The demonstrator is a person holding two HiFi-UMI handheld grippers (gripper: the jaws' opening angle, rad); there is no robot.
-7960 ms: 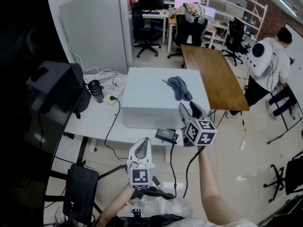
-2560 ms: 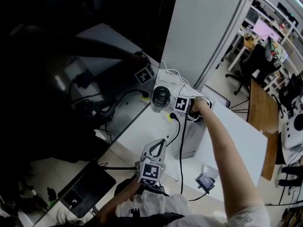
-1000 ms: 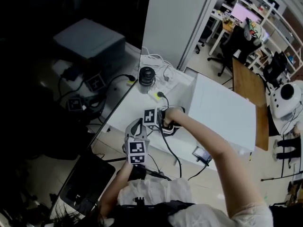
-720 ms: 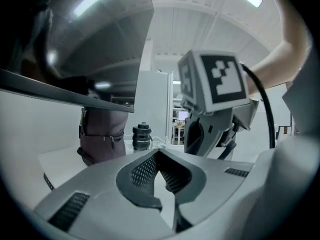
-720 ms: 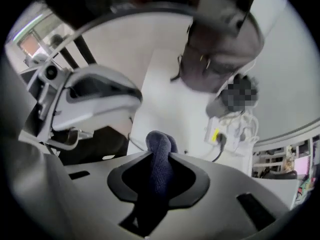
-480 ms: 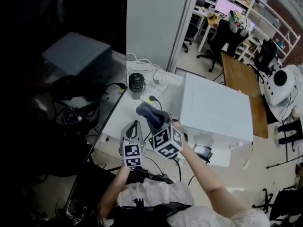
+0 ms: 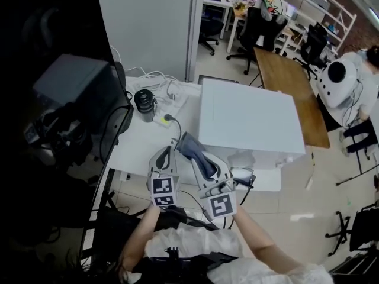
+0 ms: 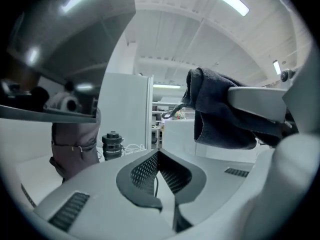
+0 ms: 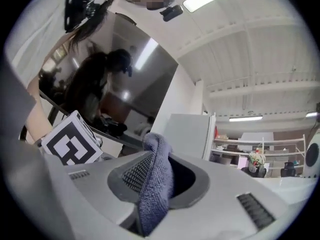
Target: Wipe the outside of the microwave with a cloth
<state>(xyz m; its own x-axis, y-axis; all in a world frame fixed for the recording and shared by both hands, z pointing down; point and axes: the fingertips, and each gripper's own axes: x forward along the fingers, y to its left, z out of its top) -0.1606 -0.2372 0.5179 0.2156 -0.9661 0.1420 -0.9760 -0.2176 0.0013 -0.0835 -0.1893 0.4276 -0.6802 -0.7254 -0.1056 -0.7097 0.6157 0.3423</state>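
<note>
The white microwave sits on the white table, seen from above. My right gripper is held above the table's front edge, just left of the microwave's front corner, shut on a dark blue-grey cloth that bunches over its tips. In the right gripper view the cloth hangs out between the pads of that gripper. My left gripper is close beside it on the left. Its jaws are shut with nothing in them. The cloth hangs at its upper right.
A black cylinder and white cables lie left of the microwave. Dark equipment fills the table's left end. A small black device hangs at the front edge. A wooden table and a person are to the right.
The right gripper has risen from low at the microwave's left side, rolled over with the cloth, and now sits beside the left gripper. The left gripper shifted slightly. The view swung right.
</note>
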